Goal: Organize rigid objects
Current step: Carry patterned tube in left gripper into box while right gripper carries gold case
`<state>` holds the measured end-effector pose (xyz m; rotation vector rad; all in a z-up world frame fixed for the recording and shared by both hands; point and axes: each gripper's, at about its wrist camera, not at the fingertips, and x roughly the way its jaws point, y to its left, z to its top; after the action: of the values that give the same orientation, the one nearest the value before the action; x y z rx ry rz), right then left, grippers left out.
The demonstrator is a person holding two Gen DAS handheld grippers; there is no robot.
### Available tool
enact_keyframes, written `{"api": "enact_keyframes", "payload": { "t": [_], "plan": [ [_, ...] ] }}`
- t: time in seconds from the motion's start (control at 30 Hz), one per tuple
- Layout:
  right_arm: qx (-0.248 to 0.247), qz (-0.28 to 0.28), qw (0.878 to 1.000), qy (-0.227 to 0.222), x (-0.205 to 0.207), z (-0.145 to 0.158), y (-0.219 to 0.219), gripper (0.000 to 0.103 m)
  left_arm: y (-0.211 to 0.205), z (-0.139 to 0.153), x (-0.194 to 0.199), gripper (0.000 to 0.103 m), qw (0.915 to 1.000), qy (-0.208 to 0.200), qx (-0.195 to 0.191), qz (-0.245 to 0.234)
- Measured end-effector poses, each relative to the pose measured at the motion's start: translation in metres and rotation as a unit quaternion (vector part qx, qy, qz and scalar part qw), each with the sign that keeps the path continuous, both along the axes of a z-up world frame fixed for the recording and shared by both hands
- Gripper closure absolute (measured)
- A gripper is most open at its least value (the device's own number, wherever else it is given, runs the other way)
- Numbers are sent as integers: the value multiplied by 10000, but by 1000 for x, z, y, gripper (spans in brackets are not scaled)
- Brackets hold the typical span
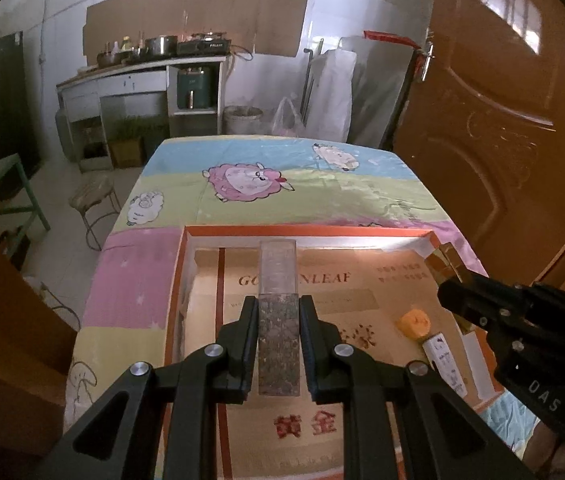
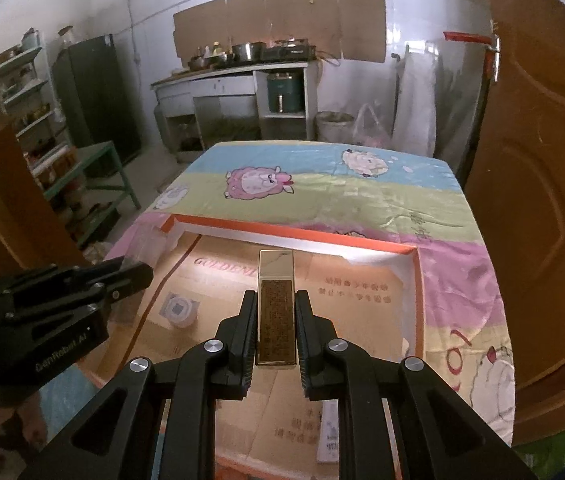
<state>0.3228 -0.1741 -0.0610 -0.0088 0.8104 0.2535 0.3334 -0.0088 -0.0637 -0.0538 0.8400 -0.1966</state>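
A dark-filled clear box (image 1: 278,320) is being gripped between the left gripper's (image 1: 278,344) jaws and a gold box (image 2: 275,312) between the right gripper's (image 2: 275,332), both above the tray (image 1: 302,231), likely awaiting careful placement.

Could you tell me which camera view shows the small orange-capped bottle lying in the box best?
The left wrist view shows it best: the orange-capped bottle lies in full sight on the cardboard box, right of the left gripper. In the right wrist view only part of a white object shows behind the right gripper, its cap hidden.
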Motion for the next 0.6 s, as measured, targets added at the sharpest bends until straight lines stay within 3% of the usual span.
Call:
{"api": "enact_keyframes", "payload": {
  "t": [0.6],
  "plan": [
    [-28, 97, 9988, 484, 63, -27, 11, 85, 12, -29, 60, 83, 9980, 631, 79, 70]
  ]
}}
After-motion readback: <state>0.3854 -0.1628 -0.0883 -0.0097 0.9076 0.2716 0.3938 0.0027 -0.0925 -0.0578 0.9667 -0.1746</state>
